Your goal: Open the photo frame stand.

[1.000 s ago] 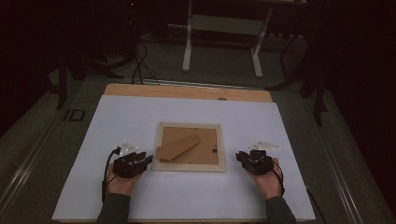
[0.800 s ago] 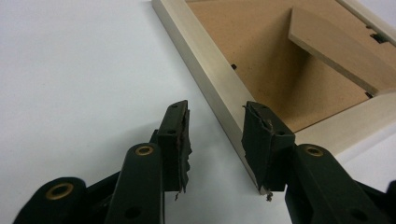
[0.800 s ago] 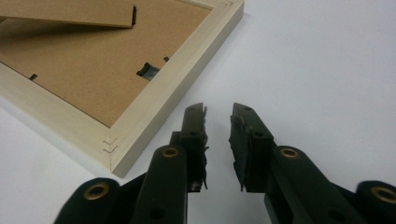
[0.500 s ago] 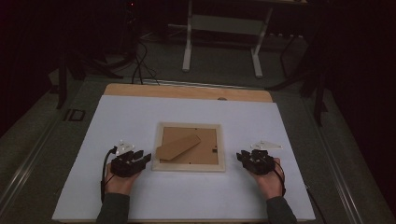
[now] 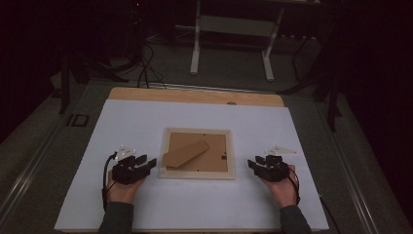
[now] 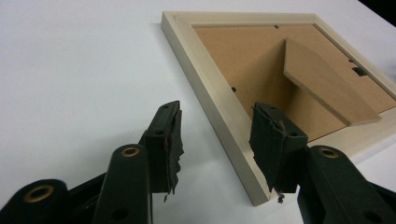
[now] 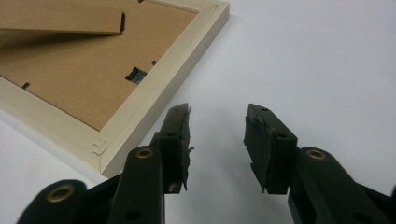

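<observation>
On my left, the left gripper [image 5: 146, 164] rests on the white table cover [image 5: 195, 122], held in the left hand [image 5: 122, 187], just beside the near left corner of the picture frame [image 5: 197, 174]; in the left gripper view [image 6: 217, 140] its jaws stand apart and have just been opening, with the pale frame edge [image 6: 219, 102] passing between the tips, though I can't tell whether the right pad touches the wood. The frame lies face down in the middle of the table, brown backing up, its cardboard stand [image 5: 186, 153] slanting across it. On my right, the right gripper [image 5: 255, 163] sits just off the frame's near right corner; its jaws [image 7: 217, 140] are apart too, have just been opening, and hold nothing, the frame corner [image 7: 100, 158] lying beside the left jaw
</observation>
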Demonstrator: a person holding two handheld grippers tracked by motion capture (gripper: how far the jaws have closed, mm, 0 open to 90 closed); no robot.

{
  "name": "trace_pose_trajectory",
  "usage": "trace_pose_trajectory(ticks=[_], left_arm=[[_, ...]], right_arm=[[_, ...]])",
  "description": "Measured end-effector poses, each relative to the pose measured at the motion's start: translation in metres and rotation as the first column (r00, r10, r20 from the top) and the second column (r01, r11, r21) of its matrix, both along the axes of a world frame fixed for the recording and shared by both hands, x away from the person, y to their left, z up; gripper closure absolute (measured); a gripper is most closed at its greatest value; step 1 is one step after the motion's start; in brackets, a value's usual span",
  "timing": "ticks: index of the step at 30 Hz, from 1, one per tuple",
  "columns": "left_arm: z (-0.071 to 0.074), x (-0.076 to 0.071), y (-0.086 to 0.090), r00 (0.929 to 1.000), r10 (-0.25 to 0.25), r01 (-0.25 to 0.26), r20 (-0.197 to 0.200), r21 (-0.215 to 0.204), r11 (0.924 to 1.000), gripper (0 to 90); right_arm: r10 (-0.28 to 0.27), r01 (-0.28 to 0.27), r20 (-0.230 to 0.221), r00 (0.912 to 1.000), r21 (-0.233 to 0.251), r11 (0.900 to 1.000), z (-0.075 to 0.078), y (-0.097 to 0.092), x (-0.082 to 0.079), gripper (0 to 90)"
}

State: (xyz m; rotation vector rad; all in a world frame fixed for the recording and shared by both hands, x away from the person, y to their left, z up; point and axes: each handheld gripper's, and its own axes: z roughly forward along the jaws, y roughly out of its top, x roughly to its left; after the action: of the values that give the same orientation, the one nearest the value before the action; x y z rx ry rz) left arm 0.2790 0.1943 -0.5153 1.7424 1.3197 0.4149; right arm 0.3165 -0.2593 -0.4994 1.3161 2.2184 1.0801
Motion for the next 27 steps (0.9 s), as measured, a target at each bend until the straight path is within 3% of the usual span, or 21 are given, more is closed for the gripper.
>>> trace_pose_trajectory(ticks=[6, 11, 16, 19, 27], left_arm=[[0.012, -0.005, -0.001, 0.9988, 0.005, -0.005, 0.048, 0.002, 1.0000, 52.7], [0.025, -0.009, -0.001, 0.9962, -0.020, 0.020, 0.085, 0.002, 0.9998, 51.2], [0.029, -0.010, -0.007, 0.9935, -0.075, 0.074, 0.086, 0.019, 0.9971, 53.0], [0.034, -0.012, -0.018, 0.9871, -0.135, 0.130, 0.087, 0.057, 0.9898, 53.1], [0.046, -0.012, -0.025, 0.9838, -0.168, 0.165, 0.063, 0.054, 0.9848, 52.8]], right_arm=[[0.007, -0.007, -0.011, 0.9999, 0.007, 0.9999, -0.001, 0.000, 0.001, 56.7], [0.004, -0.004, -0.011, 0.9999, 0.009, 1.0000, -0.001, -0.001, 0.001, 56.3], [0.006, -0.006, -0.024, 0.9997, 0.009, 0.9999, -0.003, -0.001, 0.001, 55.5], [0.008, -0.007, -0.024, 0.9997, 0.012, 0.9999, -0.002, -0.001, 0.001, 55.3], [-0.013, 0.014, -0.020, 0.9997, 0.024, 0.9996, -0.002, -0.004, 0.001, 53.9]])
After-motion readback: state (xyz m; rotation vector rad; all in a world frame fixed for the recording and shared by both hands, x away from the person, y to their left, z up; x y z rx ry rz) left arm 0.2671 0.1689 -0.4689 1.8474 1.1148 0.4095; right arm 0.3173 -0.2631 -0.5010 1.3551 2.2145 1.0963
